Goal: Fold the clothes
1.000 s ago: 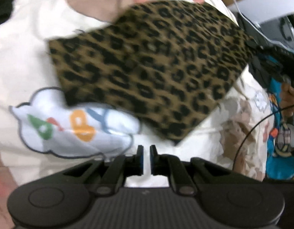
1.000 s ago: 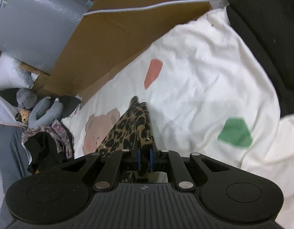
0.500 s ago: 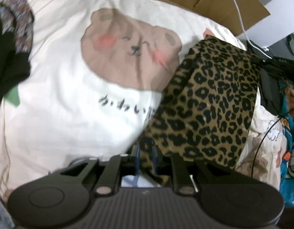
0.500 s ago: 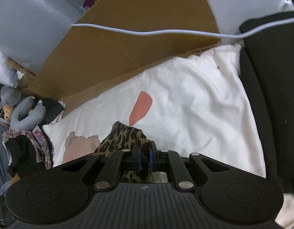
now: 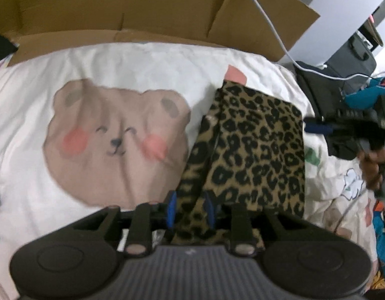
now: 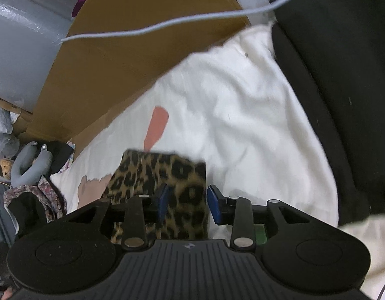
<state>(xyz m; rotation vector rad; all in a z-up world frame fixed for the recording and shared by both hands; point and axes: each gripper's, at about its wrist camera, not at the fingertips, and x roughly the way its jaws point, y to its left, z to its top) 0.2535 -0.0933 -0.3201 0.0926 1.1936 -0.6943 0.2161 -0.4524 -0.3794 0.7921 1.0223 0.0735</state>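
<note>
Lying folded on bedding (image 5: 132, 57), leopard garment (image 5: 257, 155) ran long-axis fwd from L gripper (image 5: 190, 210), near end betw its part-spread fingers; R gripper (image 6: 187, 203) wide, straddling other end, no pinch.

You see soft matt leopard-print cloth (image 5: 257, 155) on a smooth white cotton-like bed cover (image 5: 132, 65), plain matt brown cardboard (image 5: 147, 7) behind, and ribbed matt black plastic on your left tool (image 5: 189, 207).

Bedspread (image 5: 132, 60) left of leopard cloth (image 5: 257, 155) free; cardboard (image 5: 147, 7) blocks behind, black bag (image 6: 342, 75) on right.
</note>
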